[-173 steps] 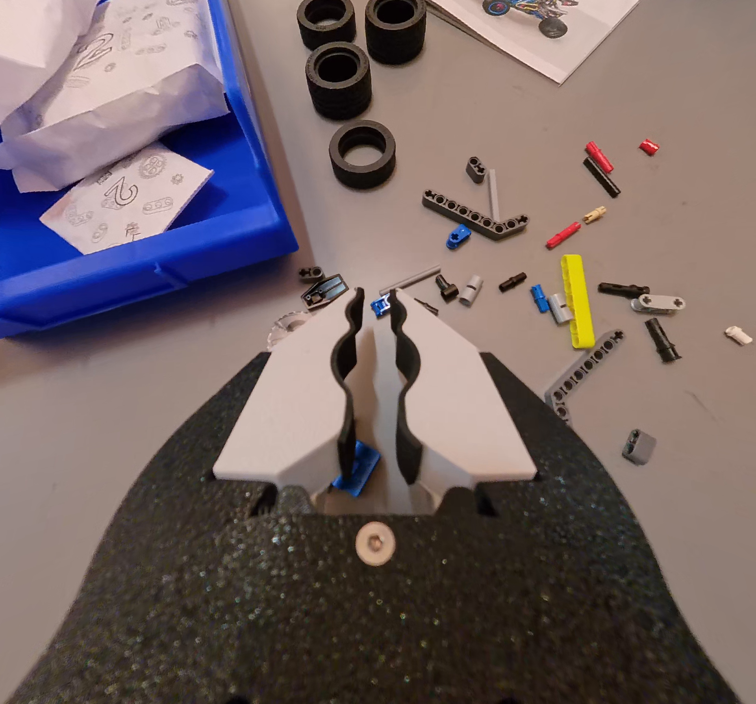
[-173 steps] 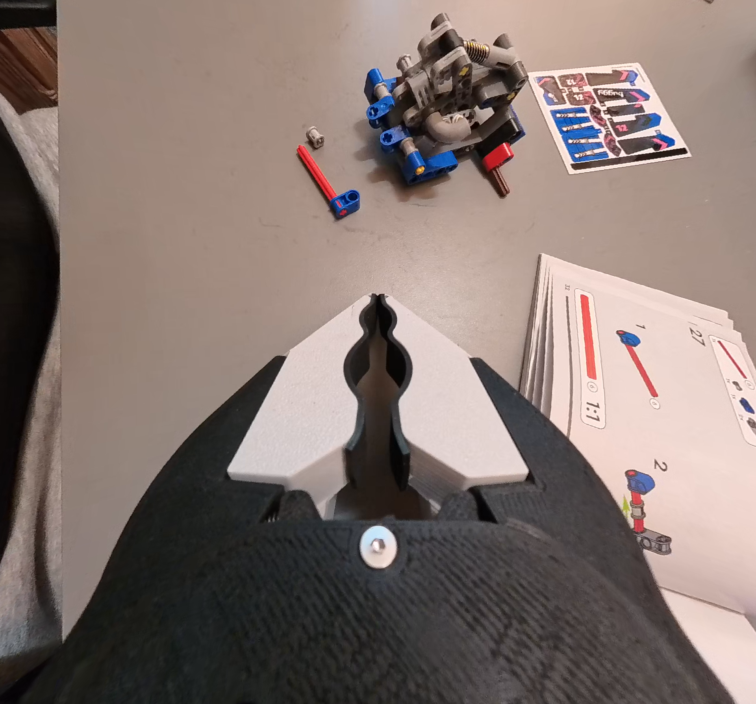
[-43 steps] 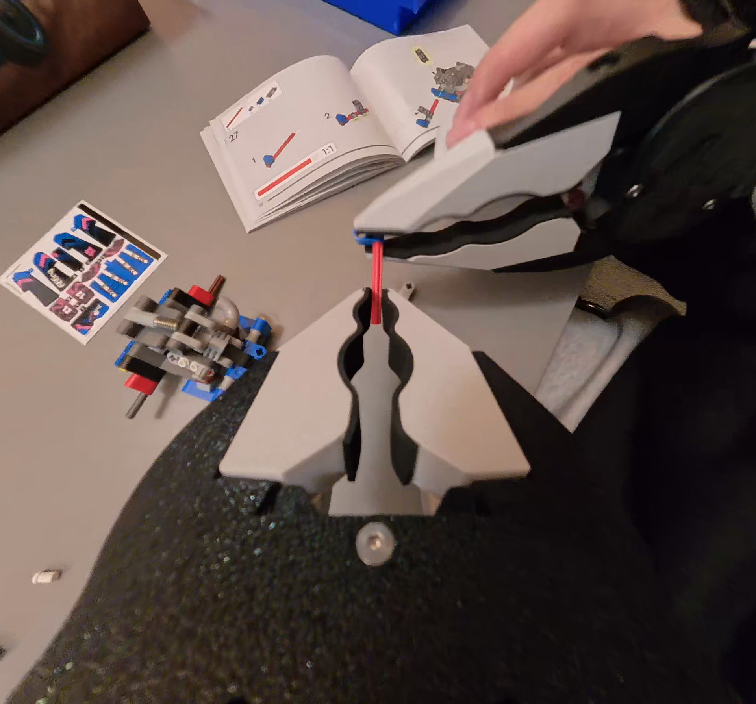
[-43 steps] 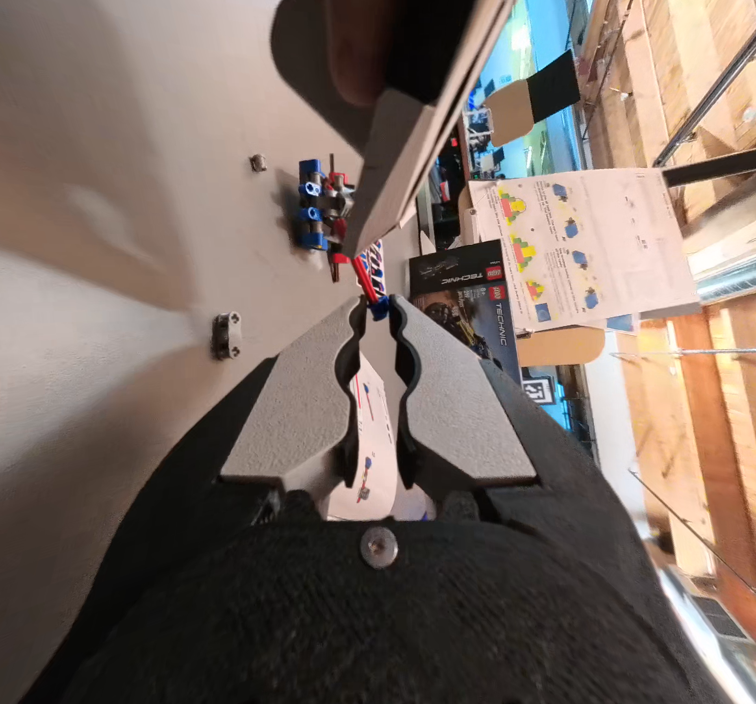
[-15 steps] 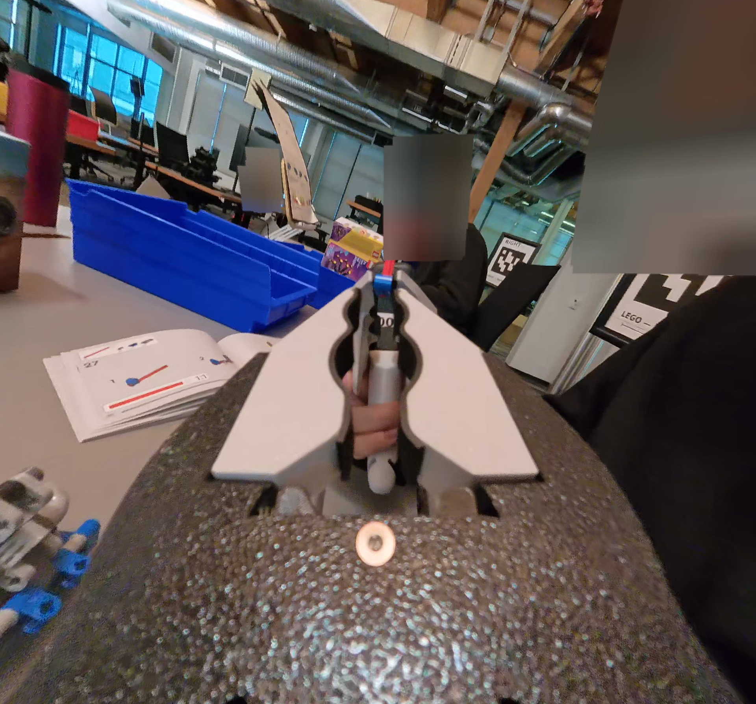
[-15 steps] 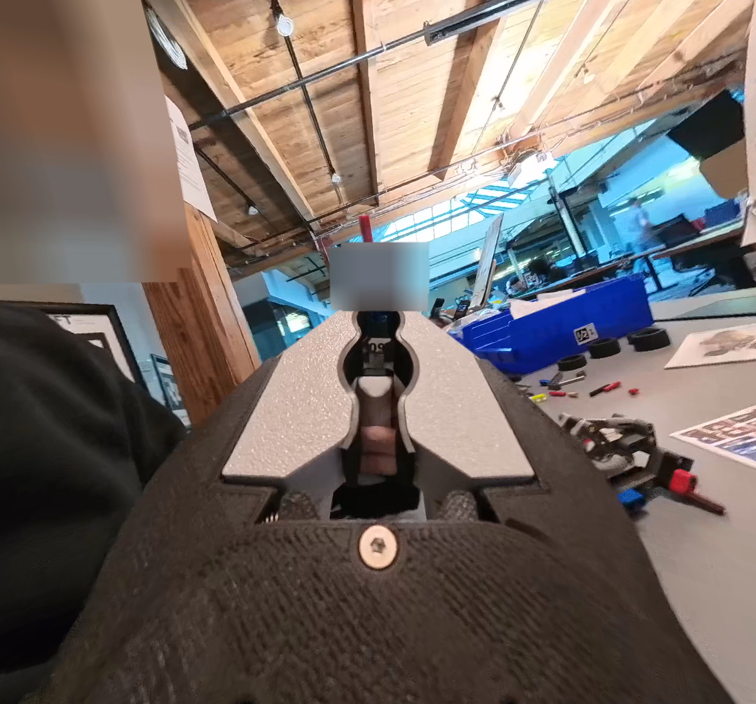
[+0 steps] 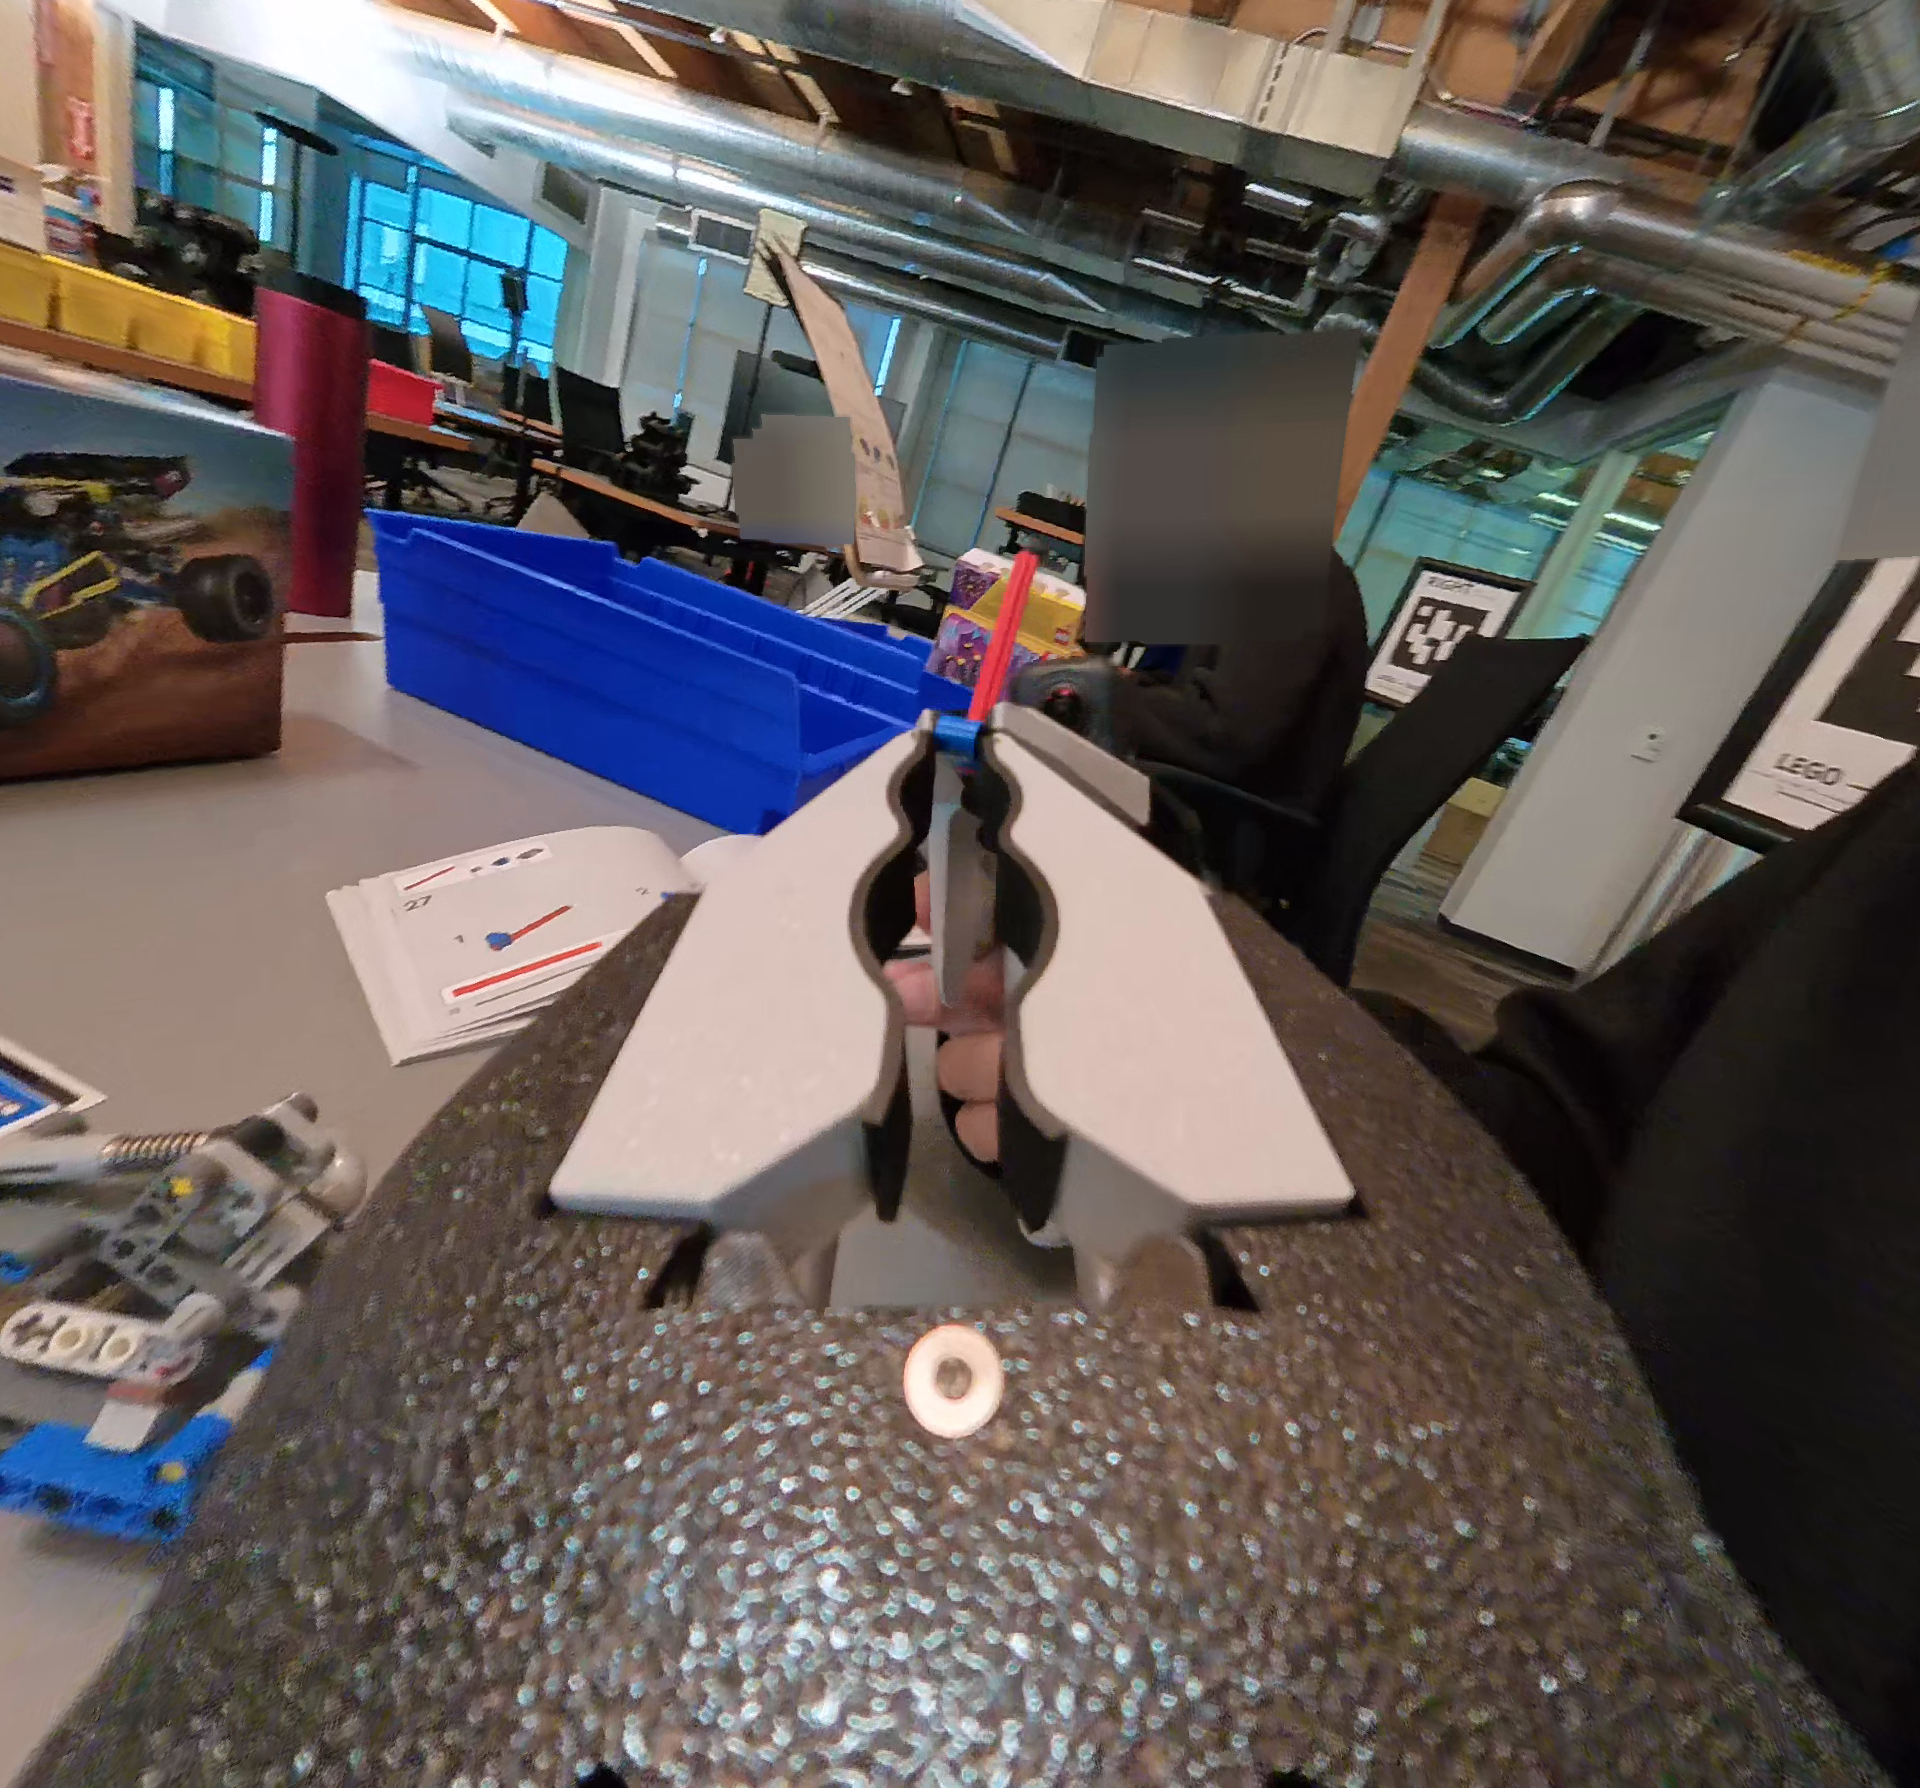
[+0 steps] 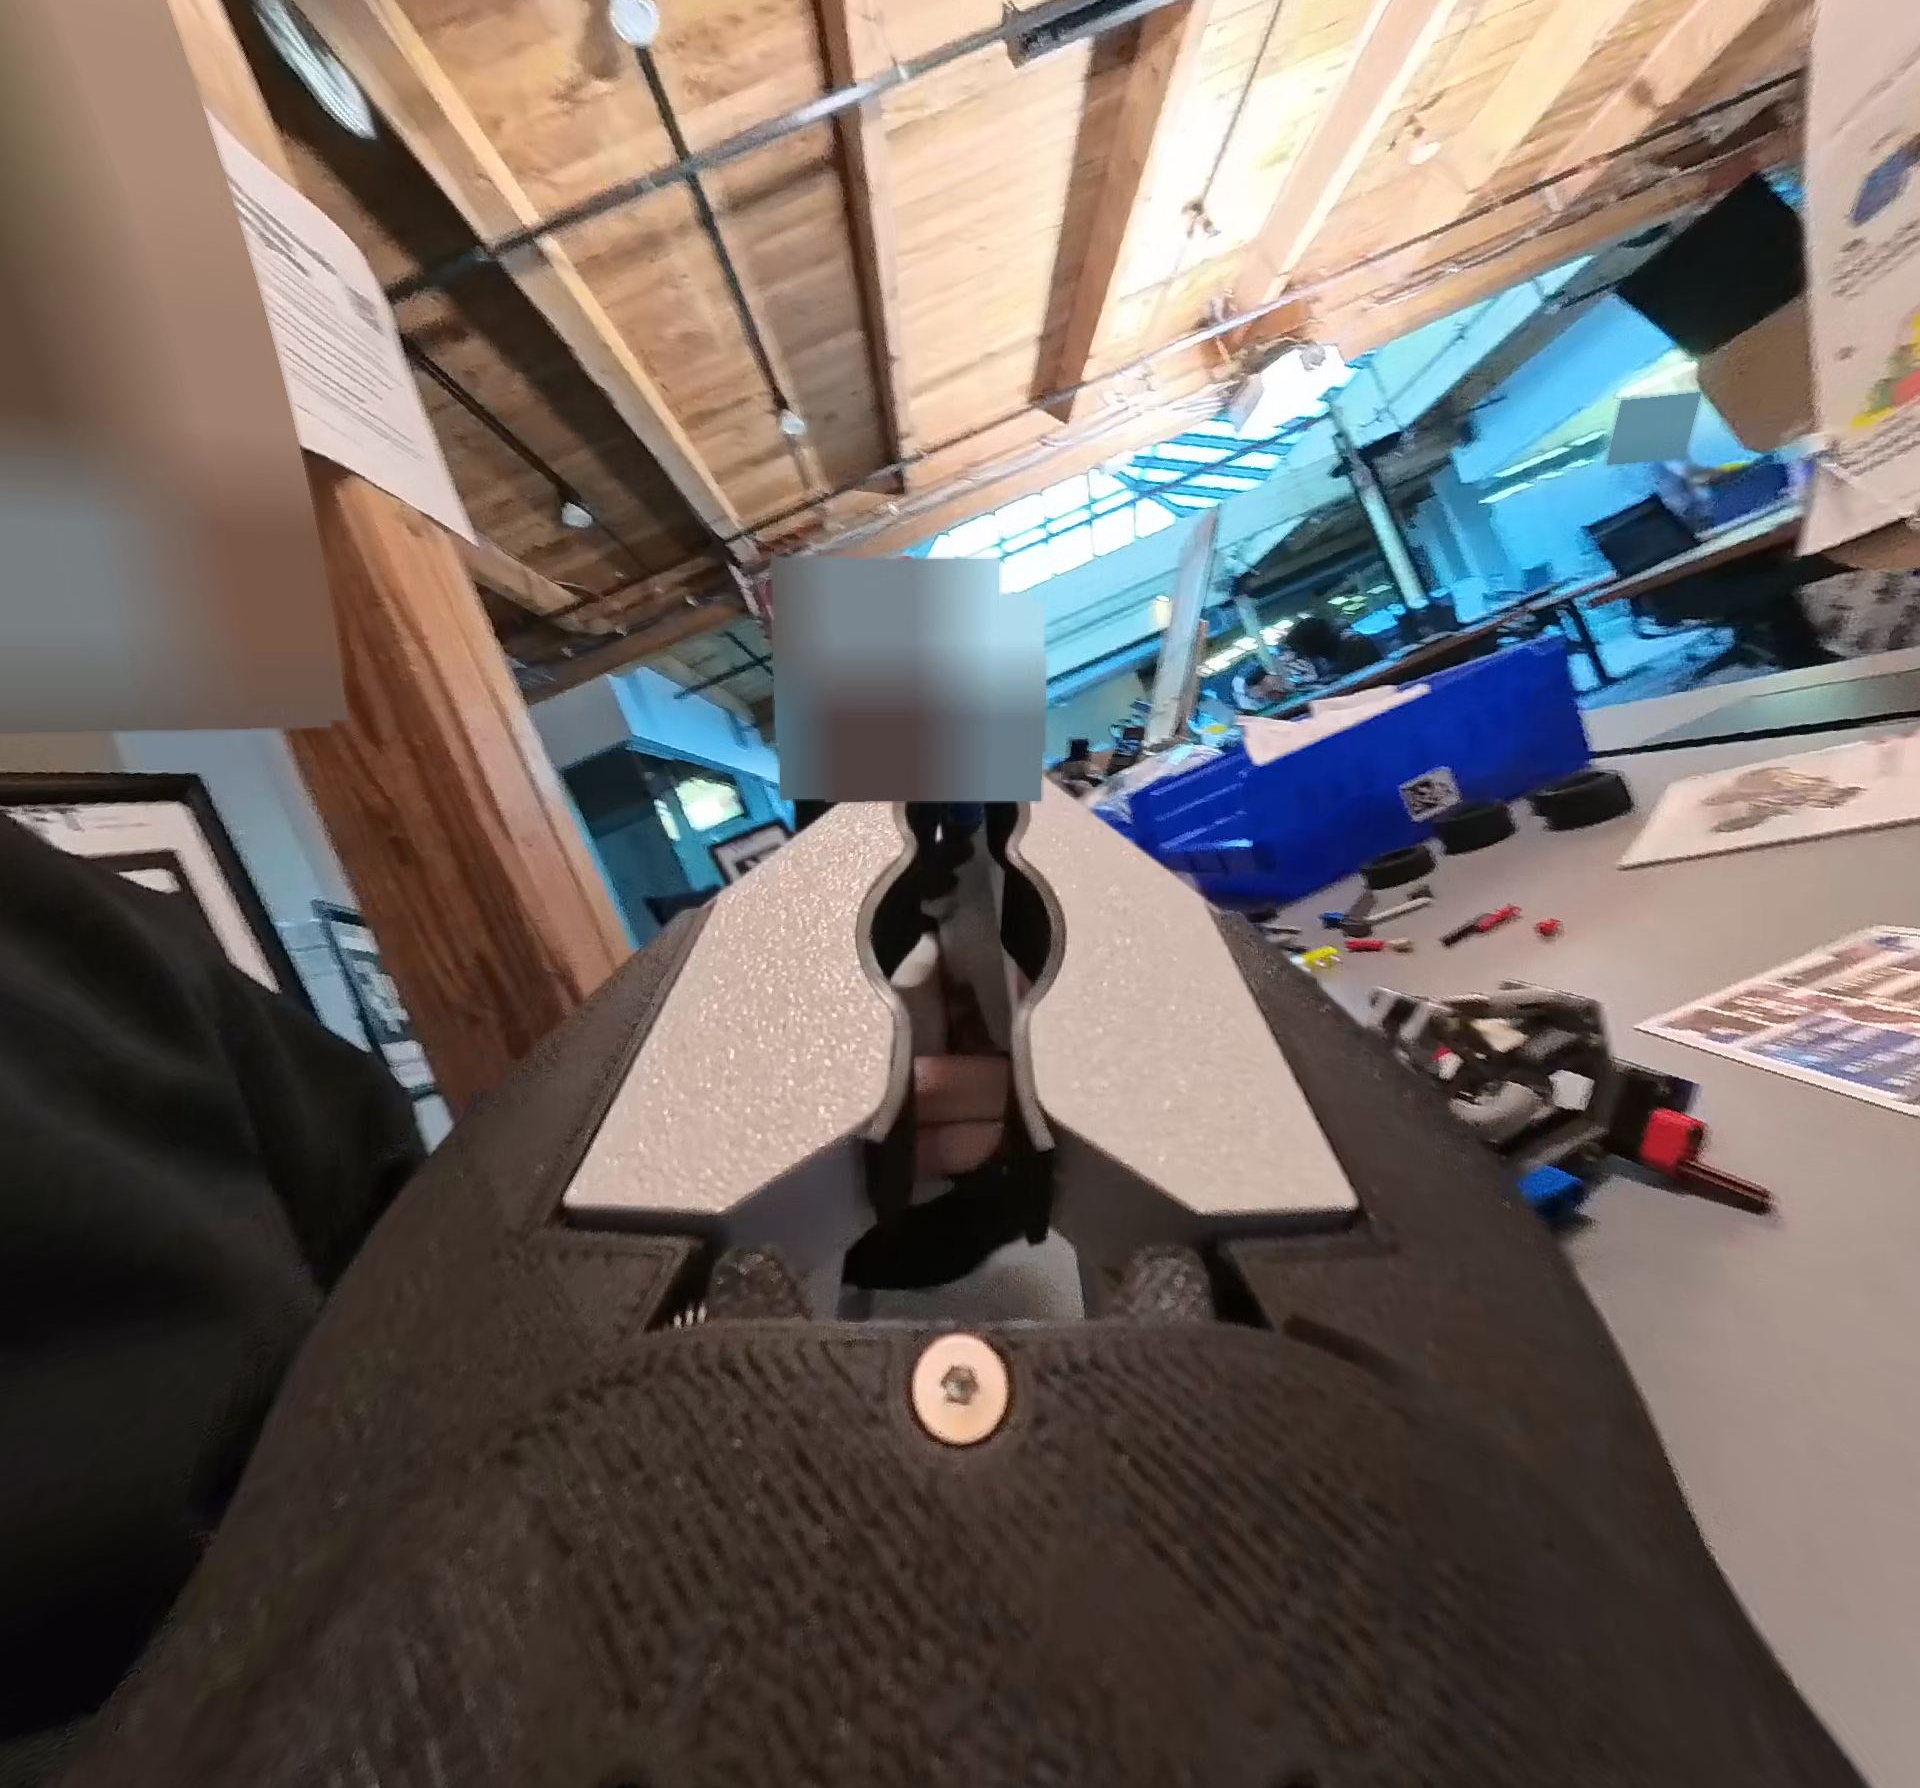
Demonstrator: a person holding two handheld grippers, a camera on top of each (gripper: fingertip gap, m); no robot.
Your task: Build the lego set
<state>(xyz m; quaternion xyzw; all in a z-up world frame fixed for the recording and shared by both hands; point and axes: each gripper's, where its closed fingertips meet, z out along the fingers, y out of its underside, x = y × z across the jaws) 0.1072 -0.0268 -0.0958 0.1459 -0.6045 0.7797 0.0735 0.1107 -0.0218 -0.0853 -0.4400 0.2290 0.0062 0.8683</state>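
Left gripper is pinching a blue connector at its nearly closed tips, red axle sticking up, held in the air. Right gripper jaws are nearly closed; contents unclear. Risk: the thin tip hold is letting the connector twist out and drop beside the partial build.
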